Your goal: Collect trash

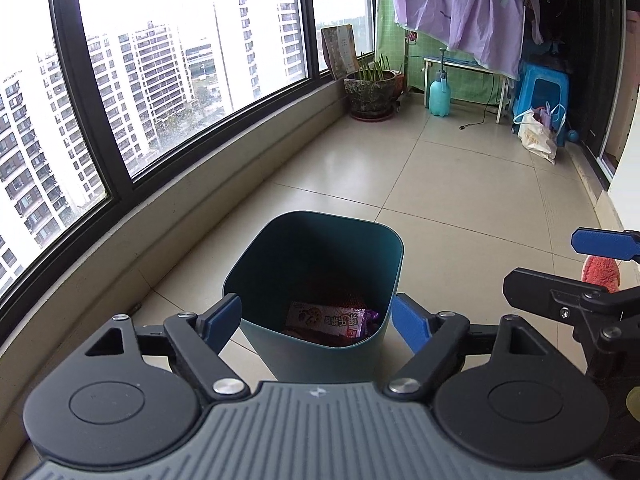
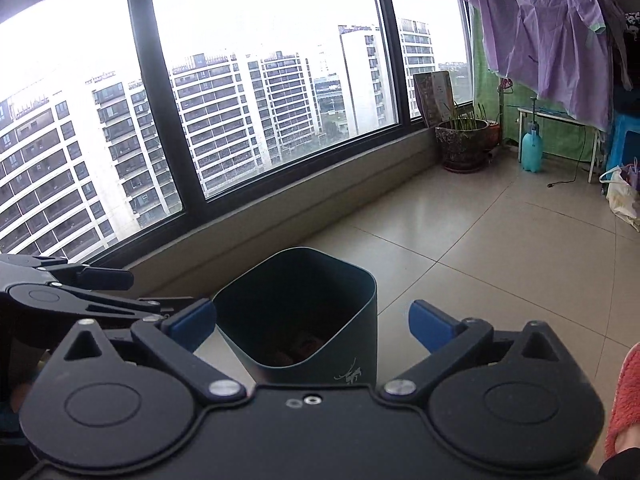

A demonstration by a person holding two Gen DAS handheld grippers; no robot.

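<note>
A dark teal trash bin stands on the tiled floor near the window wall. Inside it lie snack wrappers, pink and white with print. My left gripper is open and empty, its blue pads either side of the bin's near rim. My right gripper is open and empty too, above the same bin; wrappers show dimly inside. The right gripper shows at the right edge of the left wrist view. The left gripper shows at the left of the right wrist view.
A low wall under large windows runs along the left. At the far end stand a plant pot, a teal spray bottle, a blue stool, a white bag and hanging purple laundry. A red slipper is at the right.
</note>
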